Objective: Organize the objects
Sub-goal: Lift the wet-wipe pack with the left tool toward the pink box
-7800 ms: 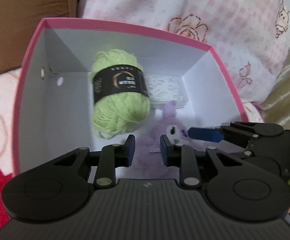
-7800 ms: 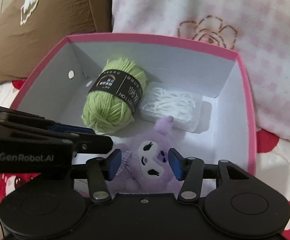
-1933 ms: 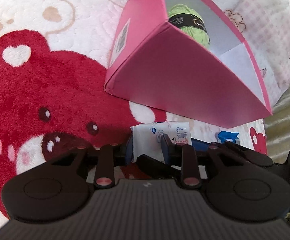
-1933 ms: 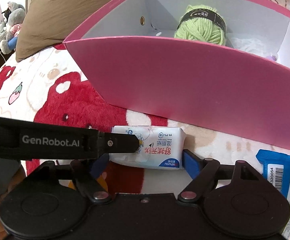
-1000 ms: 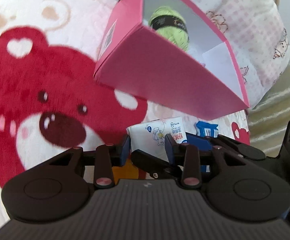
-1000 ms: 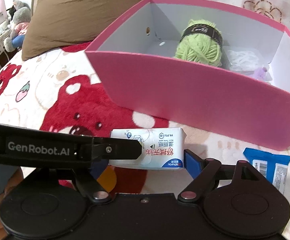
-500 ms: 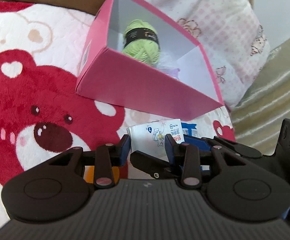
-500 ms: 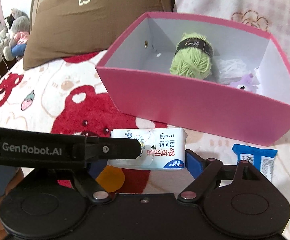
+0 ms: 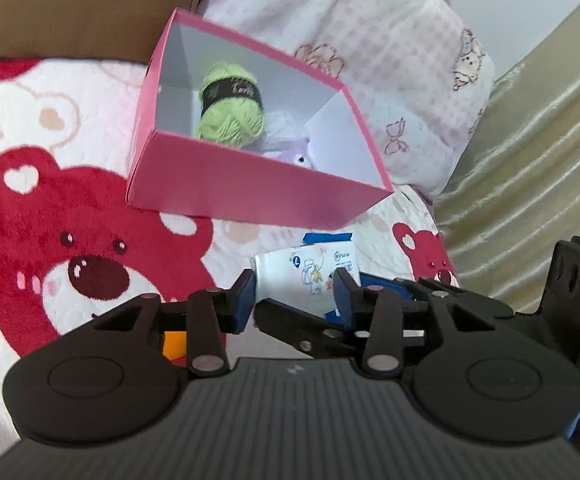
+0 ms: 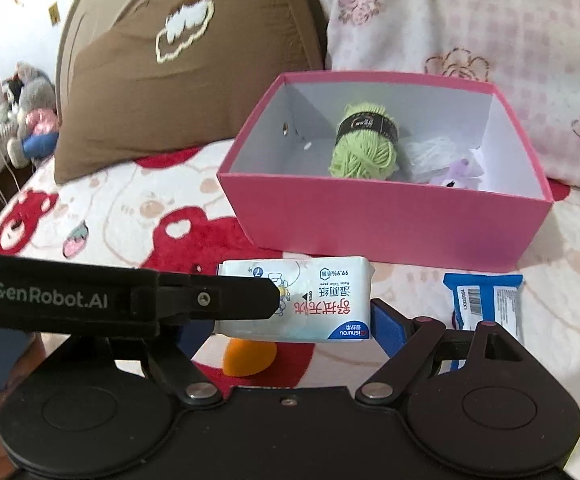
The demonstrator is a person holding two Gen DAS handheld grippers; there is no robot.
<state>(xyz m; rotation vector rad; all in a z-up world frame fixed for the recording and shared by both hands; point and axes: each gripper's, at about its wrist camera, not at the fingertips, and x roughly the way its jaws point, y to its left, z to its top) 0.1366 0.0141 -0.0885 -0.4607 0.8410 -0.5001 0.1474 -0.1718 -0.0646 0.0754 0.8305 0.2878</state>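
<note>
A white wet-wipes pack (image 9: 306,276) (image 10: 322,296) hangs above the bear blanket, in front of the pink box (image 9: 250,188) (image 10: 390,216). My left gripper (image 9: 294,296) has the pack between its blue pads; its jaws are opening, but the pack still fills the gap and touches both pads. My right gripper (image 10: 290,328) is shut on the pack along its length; the right pad meets the pack's end and the left pad is hidden behind the left gripper's finger (image 10: 210,300). Inside the box lie green yarn (image 10: 364,140), a white bag (image 10: 430,152) and a purple plush (image 10: 456,172).
A blue packet (image 10: 486,304) and an orange object (image 10: 250,354) lie on the blanket under the grippers. A brown pillow (image 10: 170,80) and a pink checked pillow (image 10: 490,20) stand behind the box. A beige curtain (image 9: 530,160) hangs on the right.
Both grippers have risen with the pack, so the box looks smaller and more of its inside shows. The left pads stand slightly wider apart.
</note>
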